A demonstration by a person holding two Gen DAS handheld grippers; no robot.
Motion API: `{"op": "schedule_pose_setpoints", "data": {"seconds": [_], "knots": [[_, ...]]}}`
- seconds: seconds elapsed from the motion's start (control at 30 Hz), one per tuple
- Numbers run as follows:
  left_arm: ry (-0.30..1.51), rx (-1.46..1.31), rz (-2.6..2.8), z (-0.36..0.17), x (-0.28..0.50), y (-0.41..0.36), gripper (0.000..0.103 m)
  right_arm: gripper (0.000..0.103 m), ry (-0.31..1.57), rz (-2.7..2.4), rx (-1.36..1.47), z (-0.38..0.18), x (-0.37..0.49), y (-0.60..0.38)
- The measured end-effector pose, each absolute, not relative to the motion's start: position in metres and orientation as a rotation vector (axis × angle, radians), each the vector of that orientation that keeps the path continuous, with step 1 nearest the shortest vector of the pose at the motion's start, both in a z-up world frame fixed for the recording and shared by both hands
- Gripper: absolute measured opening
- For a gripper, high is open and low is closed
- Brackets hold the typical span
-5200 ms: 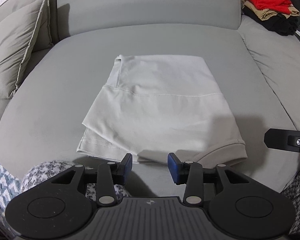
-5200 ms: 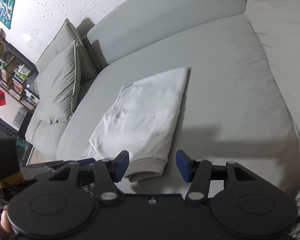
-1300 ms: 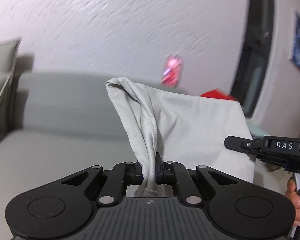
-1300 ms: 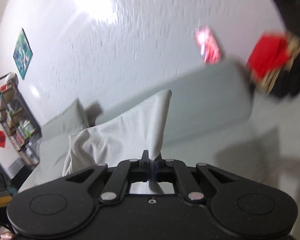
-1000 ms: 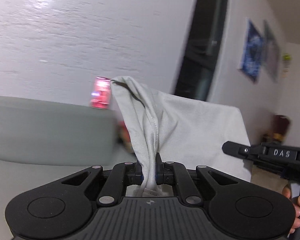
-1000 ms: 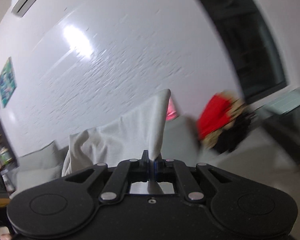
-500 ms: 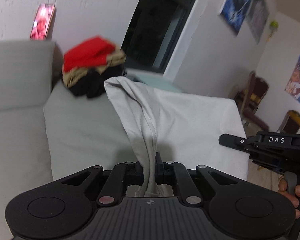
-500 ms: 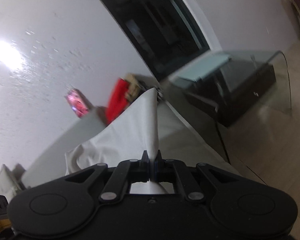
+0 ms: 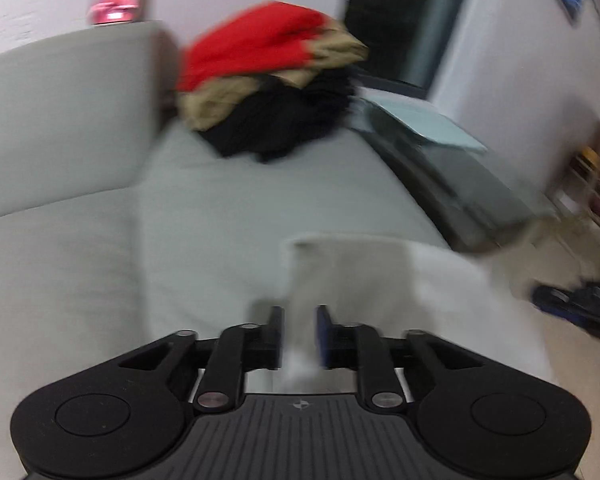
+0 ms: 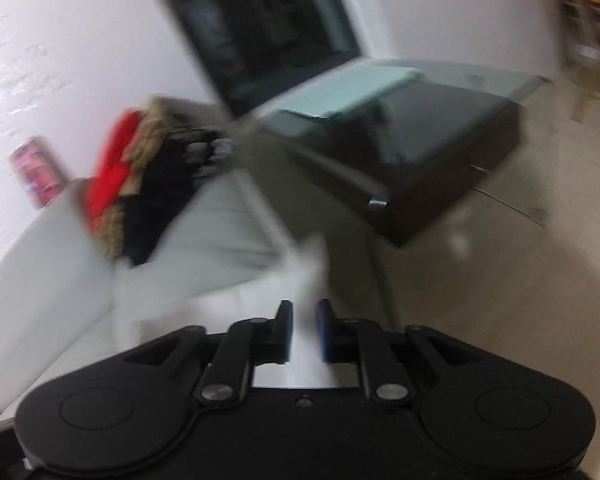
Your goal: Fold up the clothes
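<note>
1. Risk, as a judgement: the pale garment could slip free and lose its fold. The left hand-held gripper has its jaws parted by a narrow gap, with cloth between them and no clamp on it; blur makes contact hard to tell.
2. The right hand-held gripper stands the same way, slightly parted, with the white cloth running up between its fingers.
3. A second risk: an uneven release would drop one edge askew on the grey sofa.
4. In the left view the garment spreads from the jaws toward 1 o'clock, low over the sofa seat.
5. The stack of clothes, red on top, sits at 12 o'clock, well apart from the garment.
</note>
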State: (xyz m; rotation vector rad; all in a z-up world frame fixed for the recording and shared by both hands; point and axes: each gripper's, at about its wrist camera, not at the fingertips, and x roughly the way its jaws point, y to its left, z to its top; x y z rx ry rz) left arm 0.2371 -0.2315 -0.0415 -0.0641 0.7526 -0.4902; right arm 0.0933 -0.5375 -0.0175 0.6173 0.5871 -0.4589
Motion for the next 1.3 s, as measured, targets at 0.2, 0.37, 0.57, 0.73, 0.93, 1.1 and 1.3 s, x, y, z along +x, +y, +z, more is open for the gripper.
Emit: {"op": "schedule_pose_setpoints", "data": {"seconds": [0.2, 0.37, 0.57, 0.73, 0.93, 1.1, 1.3], "knots": [[0.753, -0.06, -0.578, -0.038, 0.211, -0.205, 0.01, 0.05, 0.523, -0.384, 0.647, 0.0, 0.033, -0.543], [0.746, 0.104, -0.686, -0.054, 0.193, -0.262, 0.016, 0.008, 0.645, -0.27, 0.611, -0.01, 0.047, -0.512], [0.86, 0.228, -0.662, -0.074, 0.185, -0.248, 0.02, 0.005, 0.84, -0.348, 0.504, -0.03, 0.033, -0.497], [0.84, 0.231, -0.65, -0.063, 0.165, -0.206, 0.012, 0.012, 0.87, -0.407, 0.463, -0.019, -0.021, -0.491], [0.745, 0.215, -0.785, -0.053, 0.142, -0.236, 0.013, 0.011, 0.776, -0.289, 0.479, -0.003, -0.015, -0.469], [0.804, 0.353, -0.82, -0.084, 0.129, -0.279, 0.014, 0.011, 0.852, -0.27, 0.417, -0.026, 0.006, -0.456], [0.881, 0.442, -0.78, -0.073, 0.11, -0.258, 0.012, 0.008, 0.874, -0.293, 0.432, -0.009, -0.017, -0.449]]}}
